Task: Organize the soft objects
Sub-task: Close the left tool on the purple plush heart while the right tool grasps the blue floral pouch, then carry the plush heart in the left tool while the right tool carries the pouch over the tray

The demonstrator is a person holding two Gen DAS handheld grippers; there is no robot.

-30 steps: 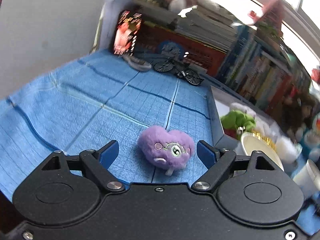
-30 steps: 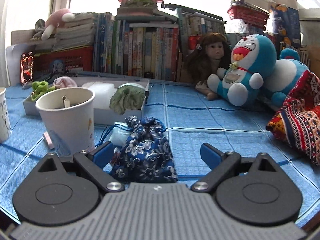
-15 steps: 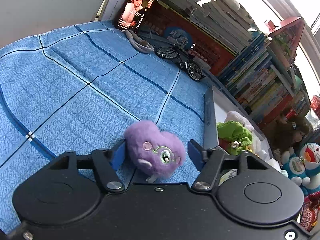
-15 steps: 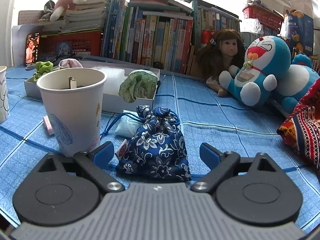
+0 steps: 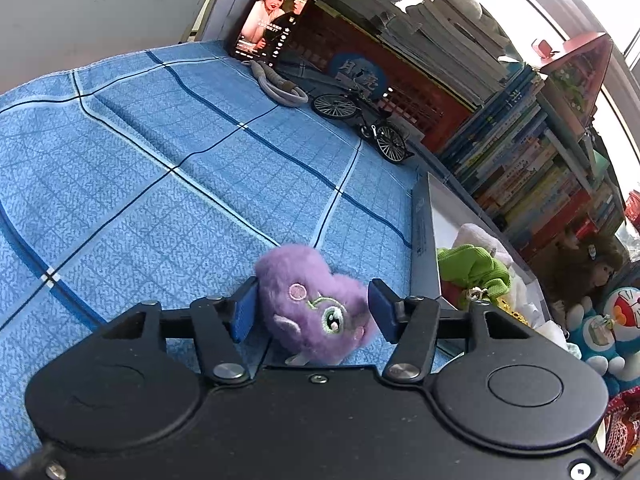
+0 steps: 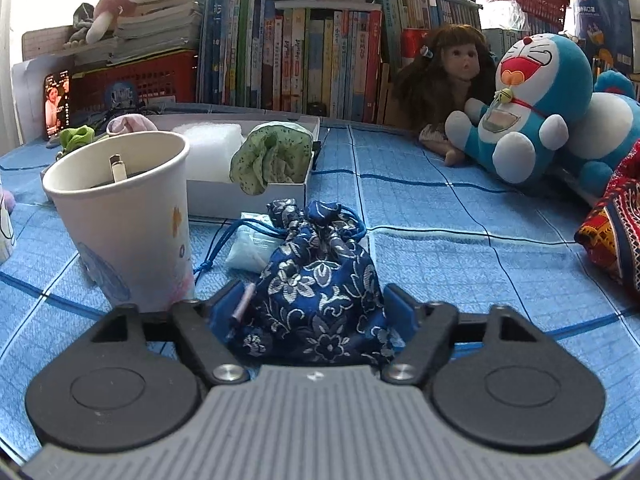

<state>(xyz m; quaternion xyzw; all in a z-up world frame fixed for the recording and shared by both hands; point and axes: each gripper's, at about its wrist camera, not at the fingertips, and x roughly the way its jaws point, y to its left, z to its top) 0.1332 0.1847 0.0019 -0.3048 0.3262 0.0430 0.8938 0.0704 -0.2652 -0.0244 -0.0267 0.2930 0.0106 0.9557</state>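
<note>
Left gripper (image 5: 312, 312) narrower than second ago, pads now pinching purple heart plush (image 5: 316, 304) on blue cloth beside white box (image 5: 422, 240) rim. Right gripper (image 6: 316, 312) likewise narrowed from wide spread, now squeezing floral pouch (image 6: 320, 292) (paper cup (image 6: 128, 220) just beside). Both grasps look ready for lift.

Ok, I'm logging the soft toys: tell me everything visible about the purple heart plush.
The purple heart plush is fuzzy, with an embroidered green eye, a pink cheek circle and a small white tag at its base. It sits between the left tongs, whose blue pads press its sides, above the blue checked cloth, beside the white tray.
</note>
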